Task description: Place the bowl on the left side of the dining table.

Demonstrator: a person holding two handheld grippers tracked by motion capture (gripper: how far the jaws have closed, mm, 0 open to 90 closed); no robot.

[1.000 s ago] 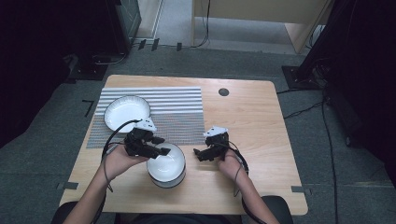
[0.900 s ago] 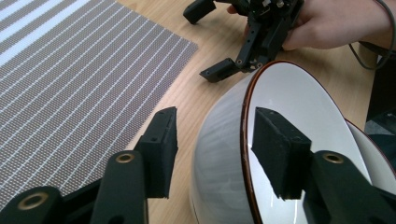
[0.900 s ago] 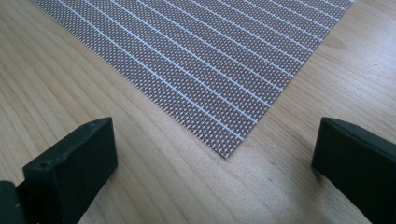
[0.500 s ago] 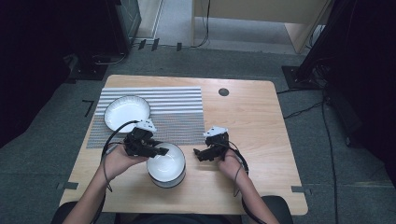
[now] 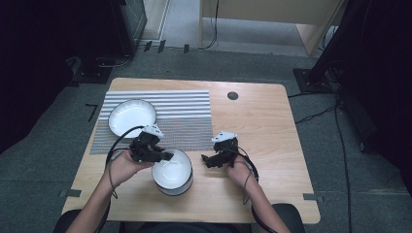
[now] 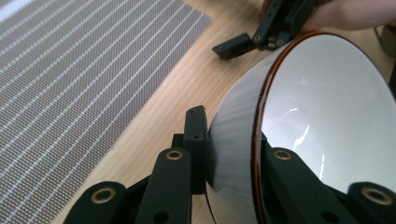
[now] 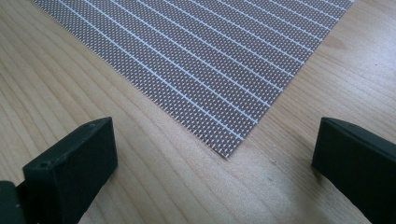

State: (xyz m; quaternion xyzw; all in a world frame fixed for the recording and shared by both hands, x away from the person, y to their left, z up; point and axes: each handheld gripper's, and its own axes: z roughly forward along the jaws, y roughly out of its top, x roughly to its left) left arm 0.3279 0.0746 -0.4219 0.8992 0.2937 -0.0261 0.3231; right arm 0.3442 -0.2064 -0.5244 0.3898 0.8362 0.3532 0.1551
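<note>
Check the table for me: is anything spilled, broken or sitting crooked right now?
Nothing stands out. The deep bowl is empty and looks intact, with the left gripper clamped on its rim. The shallow bowl sits flat on the striped placemat, which lies square to the table. The right gripper is open, holding nothing.
</note>
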